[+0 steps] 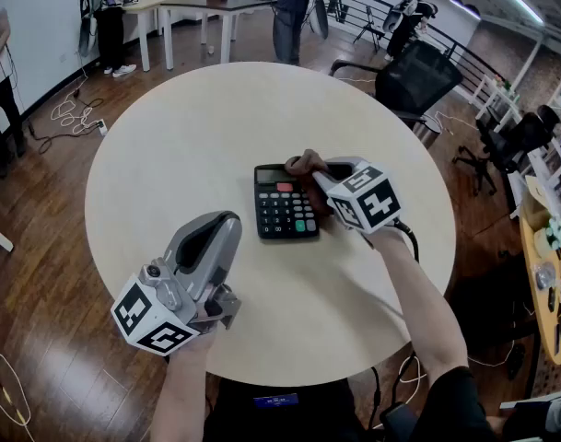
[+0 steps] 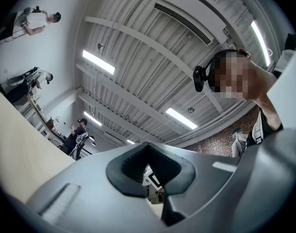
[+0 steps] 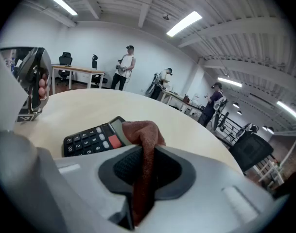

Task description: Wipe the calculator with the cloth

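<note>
Closest to me, my left gripper (image 1: 216, 238) hangs over the near left part of the round cream table (image 1: 169, 145). It is tilted upward, so the left gripper view shows mostly ceiling and strip lights. Its jaws are clenched together with nothing between them (image 2: 148, 181).

Further in and to the right, my right gripper (image 1: 324, 180) angles down toward the tabletop. In the right gripper view its jaws (image 3: 144, 178) are clamped on a reddish-brown cloth (image 3: 144, 137), which runs up between the dark pads and bunches out past the tips. From the head view, that bunch of cloth (image 1: 304, 164) sits on the far right corner of the calculator (image 1: 282, 206), beside its display.

The calculator is black, with pale number keys, one red key and one green key. It lies flat near the middle of the table, a little right of centre, with its display end away from me. The right gripper view shows its keypad (image 3: 89, 140) just left of the cloth.

Beyond the table is a dark wooden floor (image 1: 50, 247). A black office chair (image 1: 414, 76) stands near the table's far right edge. White desks (image 1: 183, 7) stand farther off at the back, with several people standing around them.
</note>
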A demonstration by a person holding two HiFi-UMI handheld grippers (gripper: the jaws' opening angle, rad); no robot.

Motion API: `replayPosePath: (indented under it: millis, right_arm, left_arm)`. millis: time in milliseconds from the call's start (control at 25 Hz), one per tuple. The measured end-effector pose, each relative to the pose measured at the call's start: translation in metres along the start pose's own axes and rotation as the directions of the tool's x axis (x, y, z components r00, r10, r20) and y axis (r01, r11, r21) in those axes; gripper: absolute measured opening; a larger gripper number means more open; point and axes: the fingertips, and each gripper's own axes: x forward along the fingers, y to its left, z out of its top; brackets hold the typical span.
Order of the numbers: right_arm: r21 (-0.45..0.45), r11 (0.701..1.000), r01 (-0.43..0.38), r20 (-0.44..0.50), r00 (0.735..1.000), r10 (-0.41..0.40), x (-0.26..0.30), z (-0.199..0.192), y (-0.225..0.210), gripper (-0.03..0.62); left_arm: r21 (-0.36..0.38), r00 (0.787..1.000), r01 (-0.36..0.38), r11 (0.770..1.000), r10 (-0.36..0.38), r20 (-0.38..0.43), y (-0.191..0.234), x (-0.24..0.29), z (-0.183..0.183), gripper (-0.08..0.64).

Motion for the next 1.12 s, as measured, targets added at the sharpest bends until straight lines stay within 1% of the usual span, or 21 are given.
replayPosePath:
  millis: [80, 120, 200, 280, 400, 520, 640, 760, 920, 1040, 1120]
  right_arm:
    - [0.012, 1.000, 0.005, 0.042, 0.999, -0.005, -0.006, 0.011, 0.001, 0.051]
    - [0.010, 1.000, -0.007, 0.069, 0.998, 0.007, -0.008, 0.019, 0.006, 0.051]
    - [-0.017, 0.998, -0.065, 0.126, 0.990, 0.067, -0.007, 0.043, 0.029, 0.051]
    - [-0.065, 0.990, -0.125, 0.160, 0.978, 0.134, -0.002, 0.065, 0.059, 0.051]
    - [-0.141, 0.975, -0.172, 0.159, 0.968, 0.194, 0.013, 0.084, 0.095, 0.051]
    - [-0.178, 0.965, -0.192, 0.123, 0.969, 0.215, 0.028, 0.077, 0.104, 0.051]
    - [-0.170, 0.968, -0.182, 0.104, 0.974, 0.201, 0.030, 0.063, 0.094, 0.051]
    - [-0.140, 0.978, -0.155, 0.076, 0.983, 0.167, 0.024, 0.050, 0.075, 0.051]
    - [-0.080, 0.989, -0.123, 0.032, 0.992, 0.126, 0.014, 0.020, 0.041, 0.049]
    - [-0.047, 0.996, -0.079, -0.021, 0.997, 0.078, 0.000, -0.007, 0.011, 0.049]
    - [-0.034, 0.999, -0.031, -0.066, 0.997, 0.028, -0.015, -0.028, -0.015, 0.049]
  left_arm:
    - [0.001, 1.000, -0.002, 1.000, 0.002, -0.002, 0.000, -0.001, 0.000, 0.003]
    - [0.001, 1.000, -0.004, 1.000, 0.004, -0.003, 0.000, -0.001, 0.000, 0.004]
    - [0.001, 1.000, -0.012, 1.000, 0.012, -0.002, 0.000, -0.002, 0.000, 0.005]
    - [-0.002, 1.000, -0.019, 1.000, 0.019, 0.000, 0.002, -0.003, 0.000, 0.005]
    - [-0.011, 1.000, -0.024, 1.000, 0.025, 0.006, 0.005, -0.005, 0.001, 0.003]
    - [-0.016, 1.000, -0.025, 1.000, 0.025, 0.009, 0.004, -0.002, 0.000, 0.005]
    - [-0.014, 1.000, -0.022, 1.000, 0.022, 0.005, 0.001, 0.000, -0.003, 0.003]
    - [-0.011, 1.000, -0.022, 1.000, 0.022, 0.004, 0.002, 0.000, -0.002, 0.005]
    - [-0.016, 1.000, -0.027, 1.000, 0.028, 0.014, 0.004, -0.002, -0.001, 0.003]
    - [-0.022, 0.999, -0.029, 0.999, 0.030, 0.021, 0.004, -0.004, 0.001, 0.005]
    - [-0.027, 0.999, -0.030, 0.999, 0.031, 0.024, 0.004, -0.005, 0.002, 0.003]
